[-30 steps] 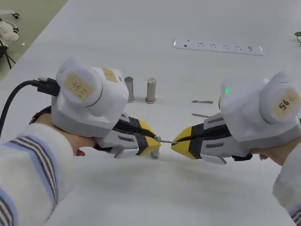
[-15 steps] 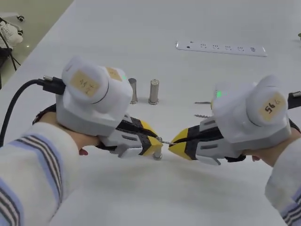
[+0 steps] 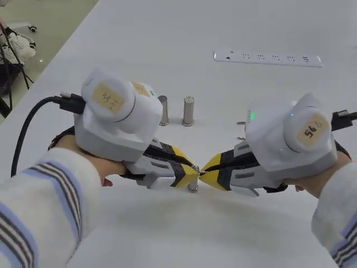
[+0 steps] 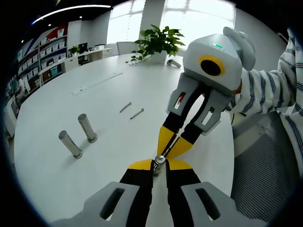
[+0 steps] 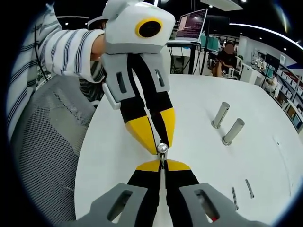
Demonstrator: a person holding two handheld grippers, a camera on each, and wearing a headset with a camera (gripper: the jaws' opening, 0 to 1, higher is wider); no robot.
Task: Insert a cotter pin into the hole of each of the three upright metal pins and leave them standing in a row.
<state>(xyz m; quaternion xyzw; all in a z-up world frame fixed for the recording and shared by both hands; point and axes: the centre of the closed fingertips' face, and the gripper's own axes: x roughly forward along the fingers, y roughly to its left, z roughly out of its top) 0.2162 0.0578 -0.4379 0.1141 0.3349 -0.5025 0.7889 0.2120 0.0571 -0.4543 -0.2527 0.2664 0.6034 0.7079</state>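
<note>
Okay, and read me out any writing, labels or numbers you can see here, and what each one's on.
"56", or "95" the other way up: tan label on the right gripper.
Handwritten, maybe "45", unsure: tan sticker on the left gripper.
Second sticker beside it: too blurred.
Monitor text: too small.
Power strip: nothing readable.

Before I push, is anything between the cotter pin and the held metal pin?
Nothing visible: the cotter pin in the right gripper reaches the metal pin held by the left gripper; other pins stand aside.
</note>
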